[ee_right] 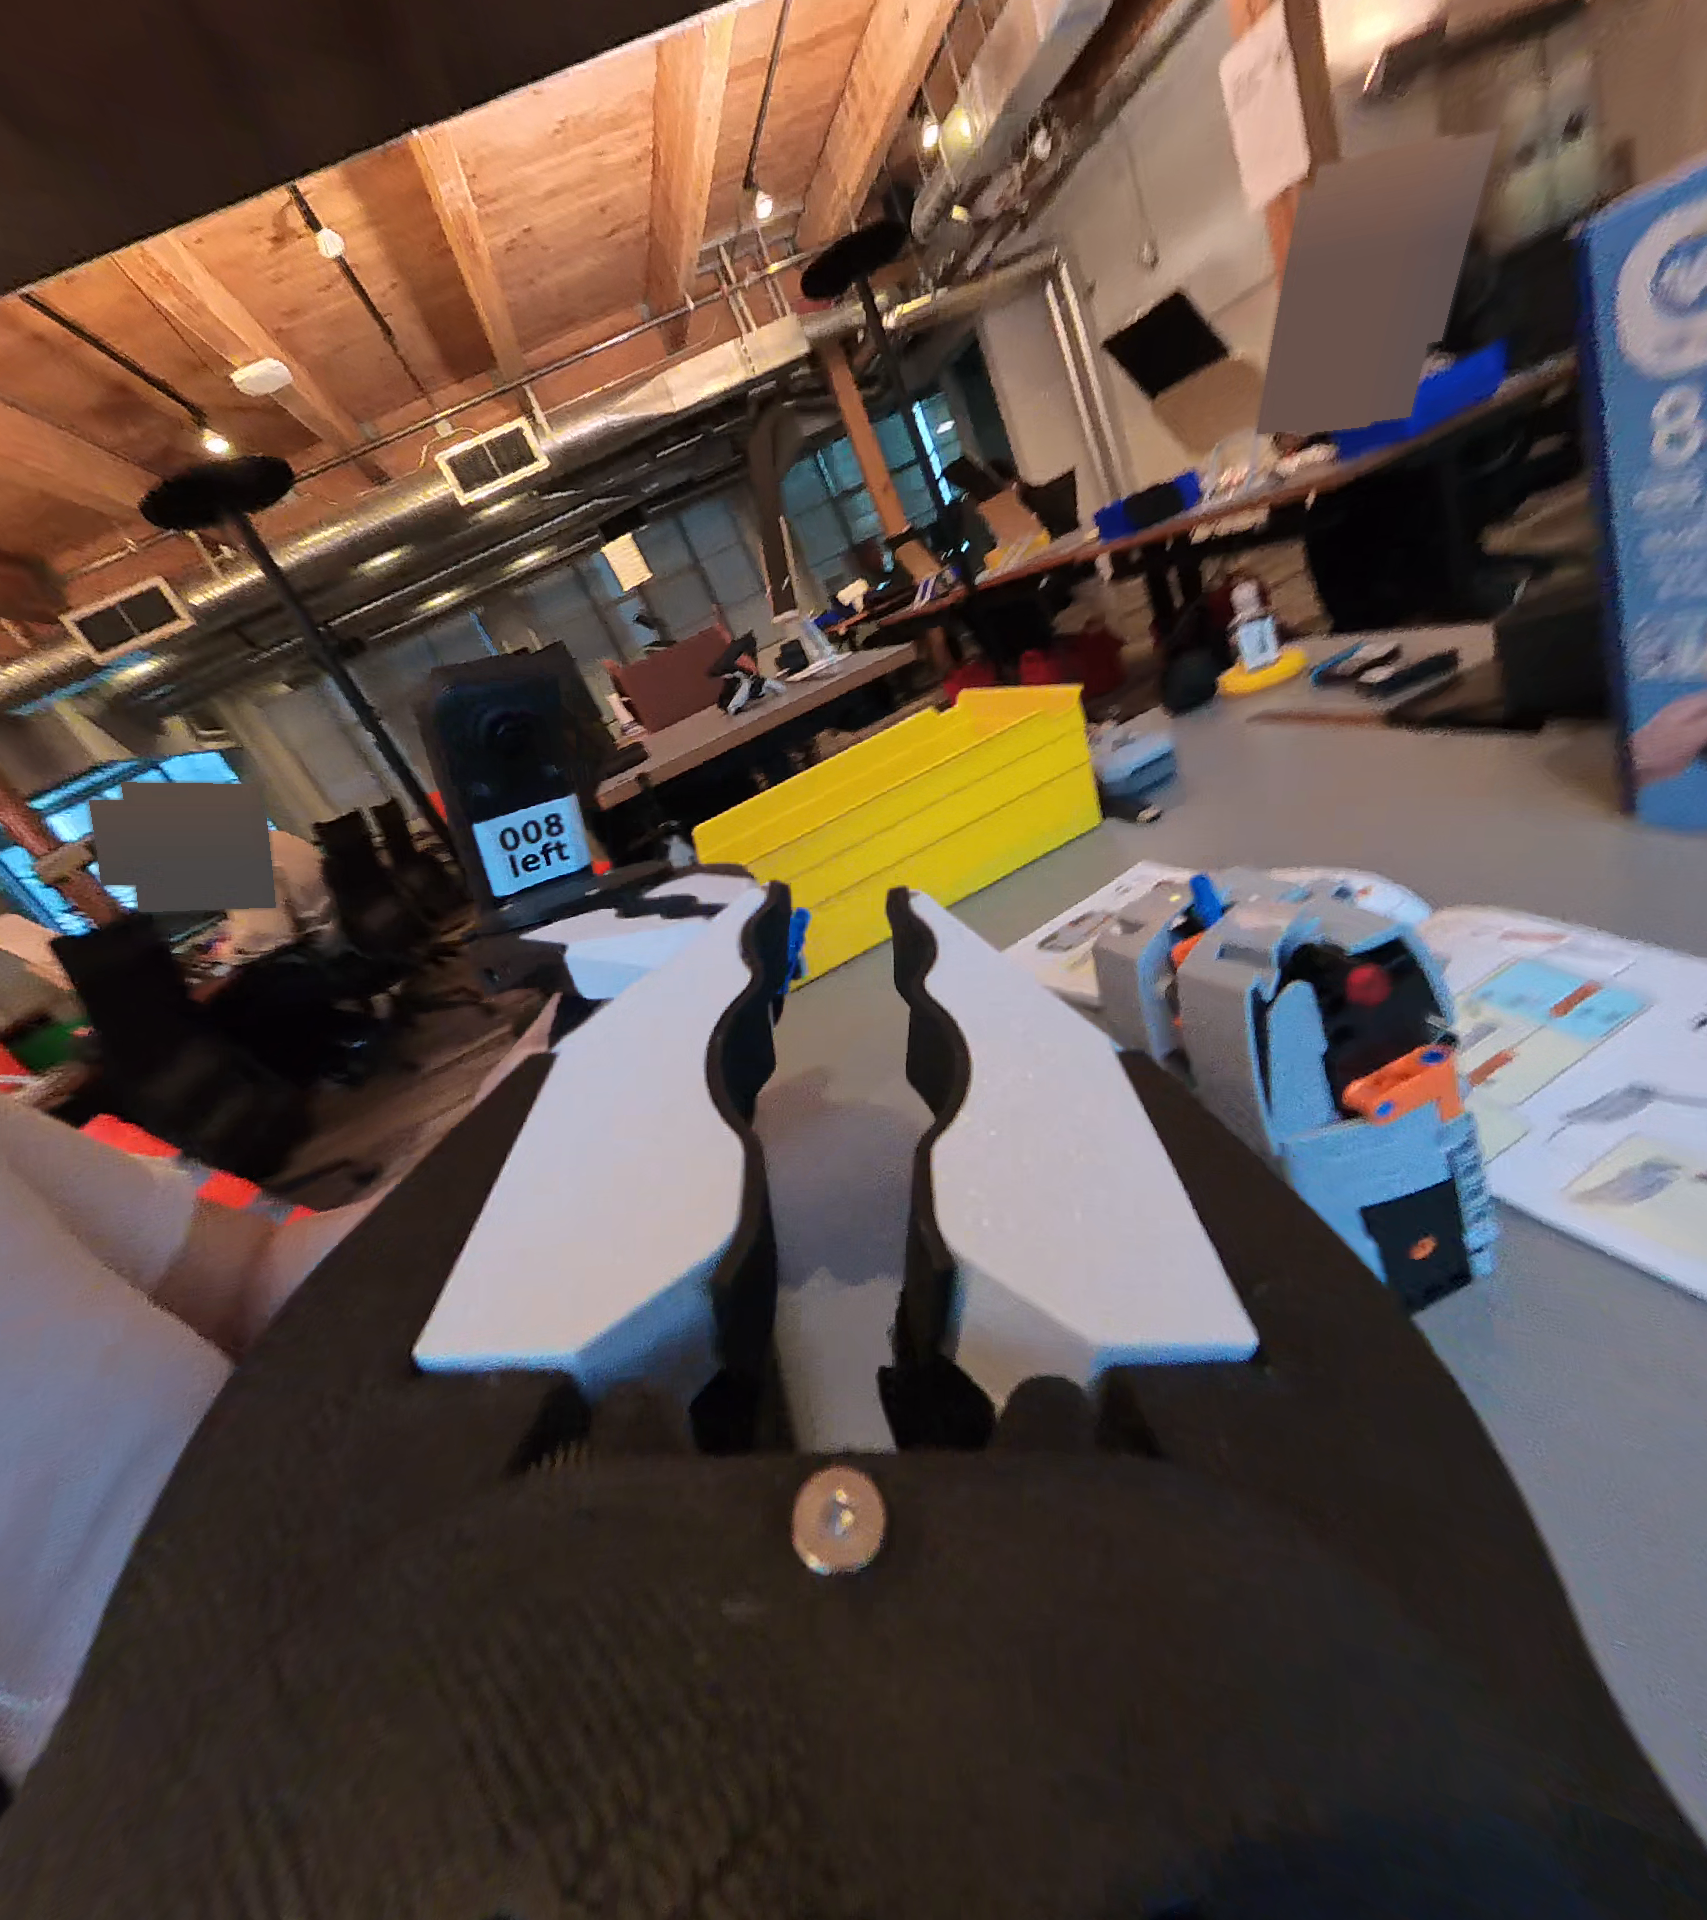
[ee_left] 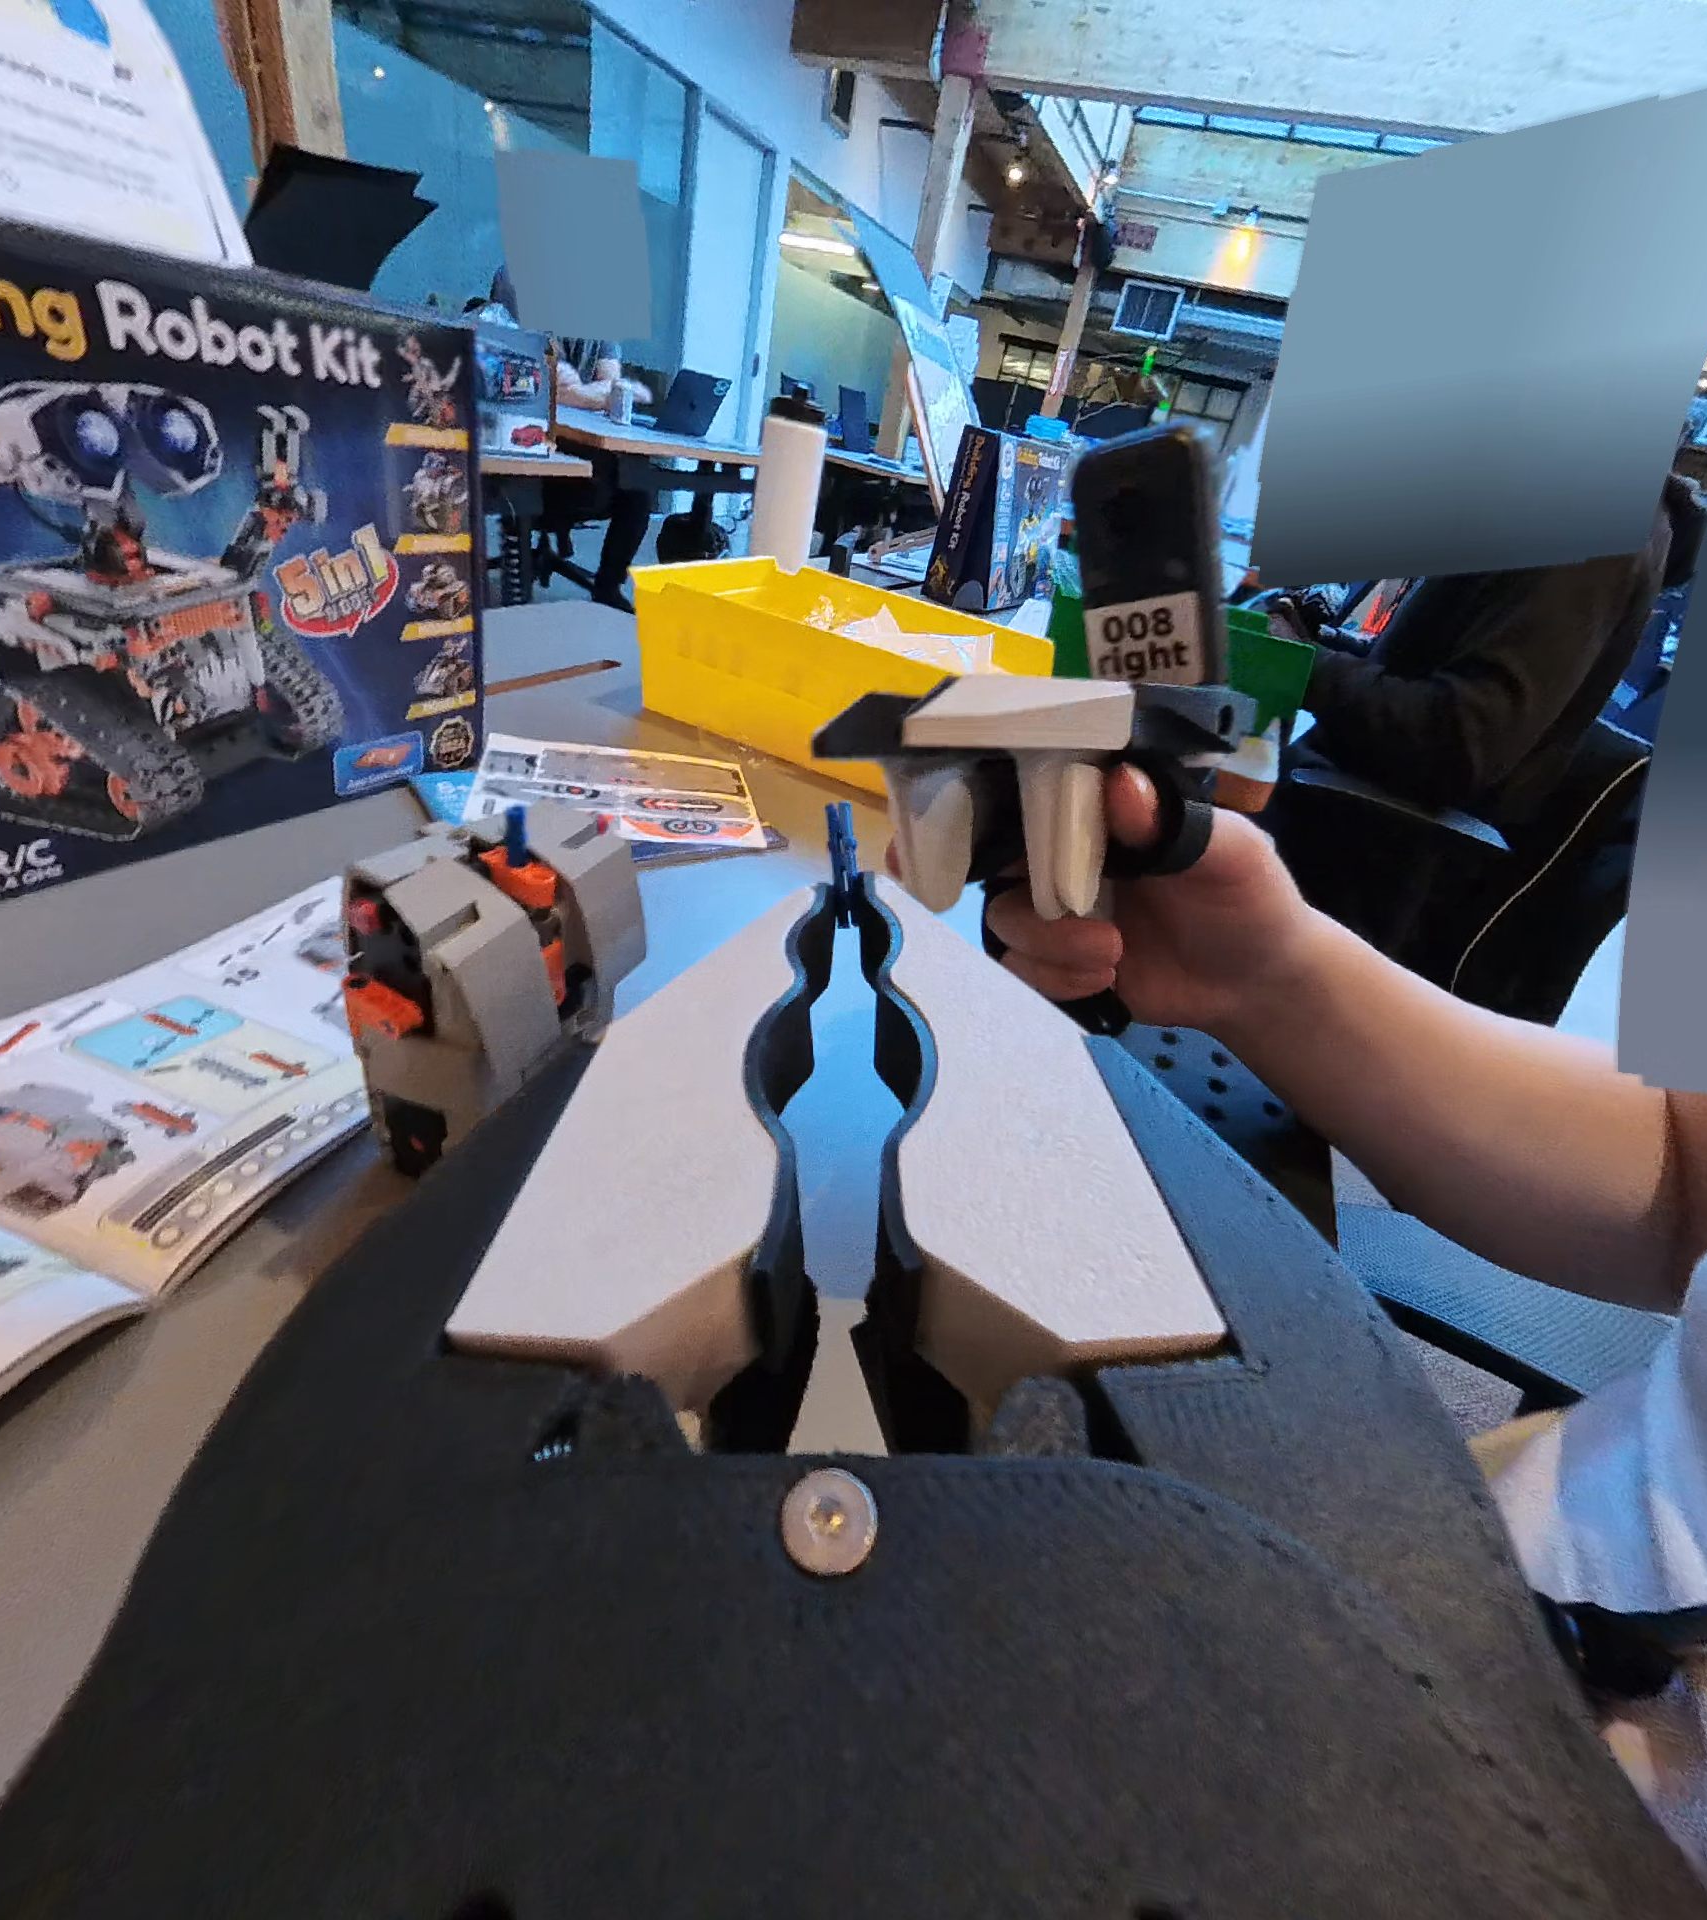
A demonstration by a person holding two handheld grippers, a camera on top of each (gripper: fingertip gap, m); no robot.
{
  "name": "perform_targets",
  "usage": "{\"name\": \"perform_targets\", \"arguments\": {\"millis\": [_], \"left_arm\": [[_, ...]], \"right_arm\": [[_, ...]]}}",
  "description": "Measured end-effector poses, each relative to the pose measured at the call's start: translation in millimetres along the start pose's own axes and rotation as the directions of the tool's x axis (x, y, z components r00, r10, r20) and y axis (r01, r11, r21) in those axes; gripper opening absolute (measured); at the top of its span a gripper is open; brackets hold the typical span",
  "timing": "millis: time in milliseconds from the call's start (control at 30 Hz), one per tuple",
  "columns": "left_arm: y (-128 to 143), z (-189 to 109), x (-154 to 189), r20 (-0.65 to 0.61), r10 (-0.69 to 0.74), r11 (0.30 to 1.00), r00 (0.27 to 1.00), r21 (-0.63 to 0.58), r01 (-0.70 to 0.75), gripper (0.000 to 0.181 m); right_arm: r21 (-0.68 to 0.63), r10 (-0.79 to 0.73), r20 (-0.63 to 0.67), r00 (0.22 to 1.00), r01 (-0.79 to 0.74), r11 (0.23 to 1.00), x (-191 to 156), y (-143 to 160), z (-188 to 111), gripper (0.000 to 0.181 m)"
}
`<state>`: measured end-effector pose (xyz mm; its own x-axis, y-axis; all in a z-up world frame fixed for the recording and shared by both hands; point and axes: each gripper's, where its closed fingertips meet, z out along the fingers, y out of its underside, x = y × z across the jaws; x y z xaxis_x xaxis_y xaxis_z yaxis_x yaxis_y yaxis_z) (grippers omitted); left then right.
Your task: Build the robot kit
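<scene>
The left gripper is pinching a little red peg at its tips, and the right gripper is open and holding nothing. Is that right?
Almost. The small peg pinched at the tips of the left gripper is blue, not red, as the left wrist view shows. The rest holds: the right gripper has its jaws apart and holds nothing.

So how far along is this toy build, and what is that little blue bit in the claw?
Partly built: a grey and orange block model stands on the table beside the open instruction booklet. In hand: the left claw pinches a small blue peg at its tips, held in the air. The right claw is open and empty. The model is far smaller than the robot pictured on the kit box, so much seems left.
</scene>
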<state>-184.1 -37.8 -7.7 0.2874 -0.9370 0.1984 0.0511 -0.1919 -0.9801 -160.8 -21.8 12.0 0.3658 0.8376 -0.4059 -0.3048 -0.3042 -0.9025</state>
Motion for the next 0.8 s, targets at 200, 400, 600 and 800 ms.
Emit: {"name": "perform_targets", "arguments": {"millis": [200, 400, 600, 800], "left_arm": [[-1, 10, 12, -0.029, 0.044, 0.999, 0.999, -0.002, -0.044, 0.002], [0, 7, 21, -0.068, 0.045, 0.999, 0.997, -0.007, -0.046, 0.002], [6, 5, 24, -0.098, 0.053, 0.998, 0.994, -0.036, -0.056, 0.002], [11, 9, 23, -0.116, 0.055, 0.996, 0.992, -0.066, -0.063, 0.002]], "right_arm": [[-0.059, 0.054, 0.053, 0.997, -0.051, 0.997, -14, 6, 3, 0.017], [-0.113, 0.060, 0.086, 0.994, -0.051, 0.992, -23, 15, 3, 0.003], [-0.153, 0.053, 0.104, 0.993, -0.037, 0.988, -24, 22, 0, 0.005], [-0.183, 0.030, 0.091, 0.995, -0.013, 0.983, -20, 27, -4, 0.003]]}}
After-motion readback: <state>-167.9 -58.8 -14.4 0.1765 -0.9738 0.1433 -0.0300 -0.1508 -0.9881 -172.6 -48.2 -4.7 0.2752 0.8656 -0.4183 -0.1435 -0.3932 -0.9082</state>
